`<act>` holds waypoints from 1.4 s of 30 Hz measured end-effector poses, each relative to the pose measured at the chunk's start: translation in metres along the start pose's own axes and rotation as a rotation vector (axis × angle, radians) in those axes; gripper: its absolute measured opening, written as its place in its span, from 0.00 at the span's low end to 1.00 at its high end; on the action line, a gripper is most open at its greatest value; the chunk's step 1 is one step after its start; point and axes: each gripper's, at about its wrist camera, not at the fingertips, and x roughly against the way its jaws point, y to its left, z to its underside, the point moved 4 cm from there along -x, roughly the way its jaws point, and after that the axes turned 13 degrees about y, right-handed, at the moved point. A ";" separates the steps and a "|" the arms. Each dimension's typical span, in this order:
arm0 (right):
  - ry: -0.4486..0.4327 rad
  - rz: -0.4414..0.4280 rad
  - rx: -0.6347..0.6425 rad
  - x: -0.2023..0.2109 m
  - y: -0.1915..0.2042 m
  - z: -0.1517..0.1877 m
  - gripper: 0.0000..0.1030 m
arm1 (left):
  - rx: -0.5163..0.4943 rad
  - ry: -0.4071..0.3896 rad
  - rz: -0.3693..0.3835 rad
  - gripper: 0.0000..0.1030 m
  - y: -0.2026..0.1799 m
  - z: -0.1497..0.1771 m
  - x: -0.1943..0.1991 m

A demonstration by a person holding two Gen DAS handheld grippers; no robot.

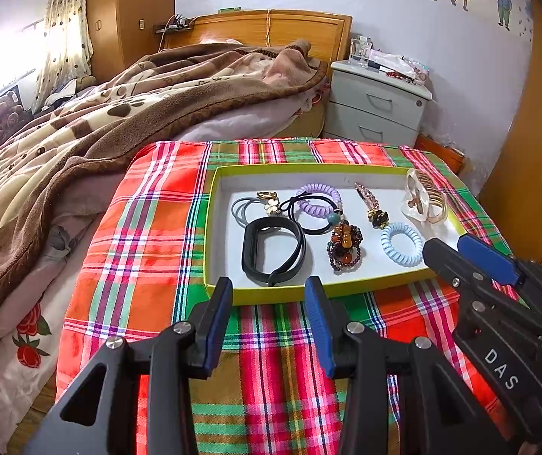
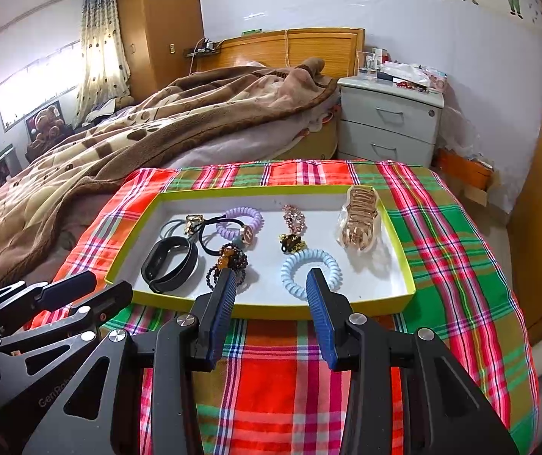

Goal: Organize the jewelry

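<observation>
Both tongs, the left gripper (image 1: 267, 288) and right gripper (image 2: 271, 280), hang wide and empty at the near edge of the tray (image 1: 210, 227). The blue coil tie (image 2: 310, 271) (soft, light, springy) lies near-right inside; pinch its ring.

We hold our left gripper (image 1: 267, 288), jaws apart and empty, at the near edge of the tray (image 1: 346, 291), where a black band (image 1: 273, 251) lies beside a beaded bracelet (image 1: 344, 246), our right gripper (image 1: 456, 248) over its right corner.
</observation>
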 end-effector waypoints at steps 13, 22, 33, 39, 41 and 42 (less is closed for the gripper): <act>-0.001 0.001 0.000 0.001 0.004 0.001 0.39 | 0.010 0.007 -0.005 0.40 0.002 0.002 0.002; 0.001 0.001 -0.001 0.001 0.004 0.002 0.39 | 0.004 0.010 -0.004 0.40 0.001 0.001 0.000; 0.001 0.001 -0.001 0.001 0.004 0.002 0.39 | 0.006 0.015 -0.006 0.40 0.000 0.002 -0.002; 0.001 0.001 -0.001 0.002 0.004 0.002 0.39 | 0.016 0.009 -0.005 0.40 0.002 0.002 0.000; 0.001 0.001 -0.001 0.002 0.004 0.002 0.39 | 0.018 0.007 -0.005 0.40 0.002 0.002 0.000; 0.001 0.001 -0.002 0.001 0.004 0.002 0.39 | 0.018 0.006 -0.005 0.40 0.002 0.002 0.000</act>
